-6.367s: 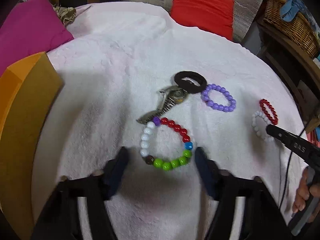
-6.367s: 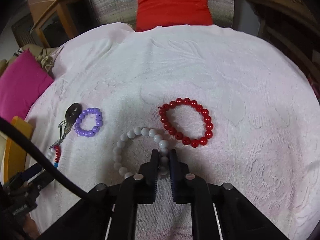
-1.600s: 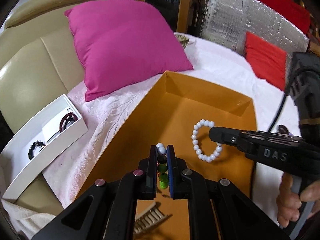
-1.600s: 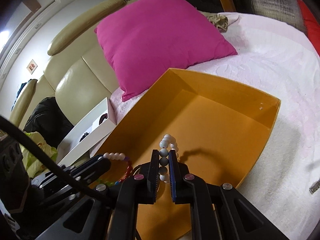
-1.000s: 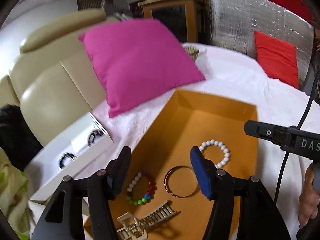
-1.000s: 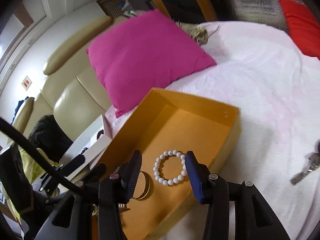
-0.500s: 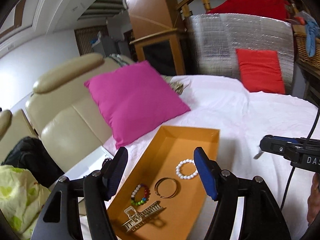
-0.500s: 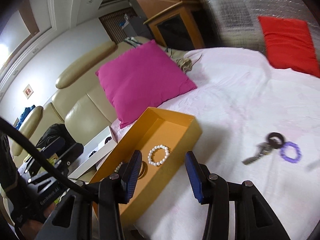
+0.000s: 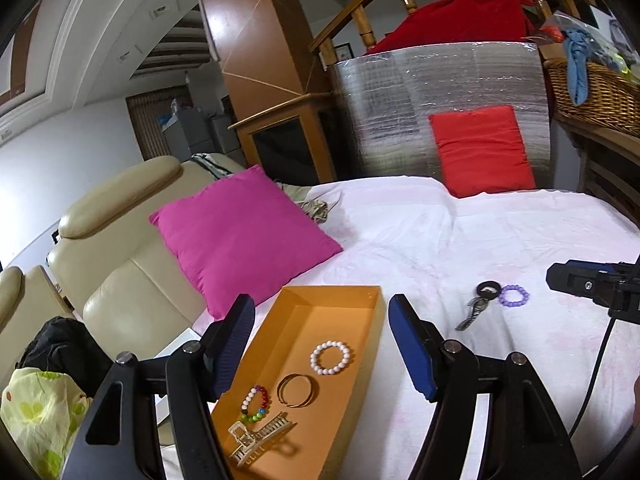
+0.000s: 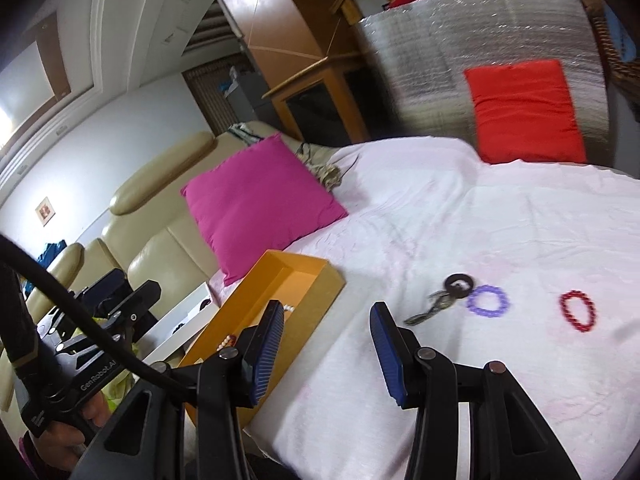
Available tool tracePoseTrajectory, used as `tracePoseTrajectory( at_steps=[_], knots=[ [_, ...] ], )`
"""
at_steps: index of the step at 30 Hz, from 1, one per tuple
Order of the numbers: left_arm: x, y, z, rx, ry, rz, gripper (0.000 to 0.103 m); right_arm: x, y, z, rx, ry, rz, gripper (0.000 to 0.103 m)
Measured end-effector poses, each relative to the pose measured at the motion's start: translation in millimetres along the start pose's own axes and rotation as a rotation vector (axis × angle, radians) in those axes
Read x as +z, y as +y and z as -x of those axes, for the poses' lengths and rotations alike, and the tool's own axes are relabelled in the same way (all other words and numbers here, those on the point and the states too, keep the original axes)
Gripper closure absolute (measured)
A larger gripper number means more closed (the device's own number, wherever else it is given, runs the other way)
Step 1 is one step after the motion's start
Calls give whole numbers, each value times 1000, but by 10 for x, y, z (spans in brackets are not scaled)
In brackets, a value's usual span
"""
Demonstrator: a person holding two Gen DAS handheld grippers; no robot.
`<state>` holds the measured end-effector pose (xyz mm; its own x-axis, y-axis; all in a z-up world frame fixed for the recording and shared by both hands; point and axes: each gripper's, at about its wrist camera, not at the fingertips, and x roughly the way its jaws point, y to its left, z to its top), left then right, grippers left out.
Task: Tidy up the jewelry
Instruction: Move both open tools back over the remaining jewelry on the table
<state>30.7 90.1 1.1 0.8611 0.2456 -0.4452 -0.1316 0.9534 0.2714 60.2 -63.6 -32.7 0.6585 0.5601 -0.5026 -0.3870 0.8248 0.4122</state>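
Beside orange tray (image 9: 374,312): keys (image 9: 478,309) touching purple bracelet (image 9: 514,295) | red bracelet (image 10: 578,310) apart

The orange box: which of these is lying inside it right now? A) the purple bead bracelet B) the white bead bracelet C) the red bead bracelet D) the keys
B: the white bead bracelet lies on the floor of the orange box, while the red bead bracelet, the purple bead bracelet and the keys are all out on the white cloth.
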Motion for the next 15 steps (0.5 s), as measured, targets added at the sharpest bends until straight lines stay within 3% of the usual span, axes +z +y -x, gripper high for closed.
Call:
tracePoseTrajectory(
  at_steps=[15],
  knots=[
    [126,-639,49,-44,-11,-105,33,-16,-685,450,-39,-76,-106,54]
  ],
)
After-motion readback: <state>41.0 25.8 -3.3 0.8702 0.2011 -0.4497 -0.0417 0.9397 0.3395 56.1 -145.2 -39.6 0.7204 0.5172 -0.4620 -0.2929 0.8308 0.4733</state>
